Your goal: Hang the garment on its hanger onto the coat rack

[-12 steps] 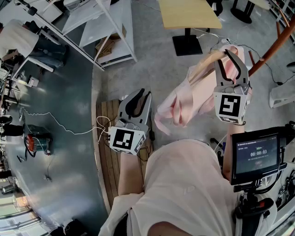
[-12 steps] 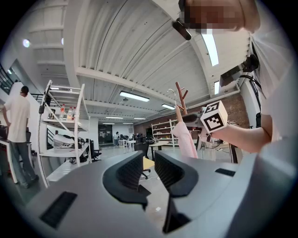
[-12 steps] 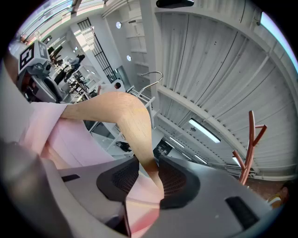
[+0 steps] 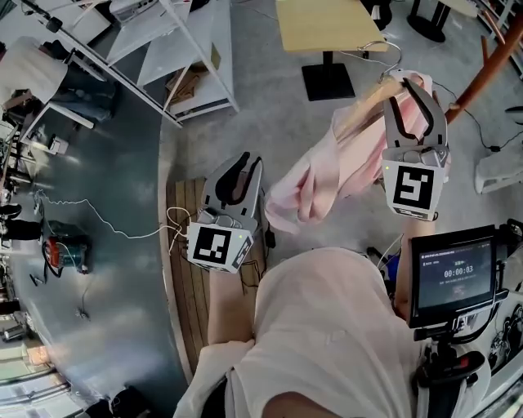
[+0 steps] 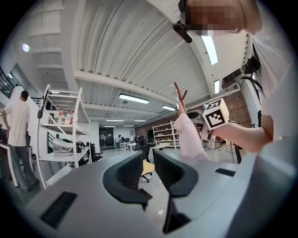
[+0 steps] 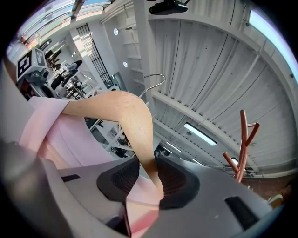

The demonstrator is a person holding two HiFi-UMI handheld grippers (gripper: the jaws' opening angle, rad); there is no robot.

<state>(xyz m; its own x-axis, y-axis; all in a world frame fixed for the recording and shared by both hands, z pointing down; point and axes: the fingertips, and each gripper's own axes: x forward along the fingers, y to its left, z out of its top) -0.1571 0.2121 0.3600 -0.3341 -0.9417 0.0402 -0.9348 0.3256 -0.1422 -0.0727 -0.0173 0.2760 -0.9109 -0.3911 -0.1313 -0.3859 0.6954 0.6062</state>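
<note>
A pink garment [image 4: 327, 171] hangs on a wooden hanger [image 4: 364, 106] whose metal hook [image 4: 384, 49] points away from me. My right gripper [image 4: 413, 90] is shut on the hanger's arm, with pink cloth pinched along it. In the right gripper view the hanger [image 6: 125, 104] runs up and left from the right gripper [image 6: 147, 163], its hook [image 6: 156, 79] at the top. The red-brown coat rack [image 4: 490, 69] stands to the right, and its prongs [image 6: 242, 144] show apart from the hanger. My left gripper [image 4: 243, 162] is lower left, its jaws narrowly open on nothing [image 5: 148, 160].
A wooden table [image 4: 327, 24] stands beyond the hanger, and a white shelf frame [image 4: 180, 49] at the upper left. A slatted wooden board [image 4: 184, 245] lies under my left arm. A small screen [image 4: 458, 273] sits at my right. A person [image 5: 16, 130] stands far left.
The right gripper has lifted the hanger and garment slightly farther away, so the hook now shows. The left gripper has drifted a little left and forward.
</note>
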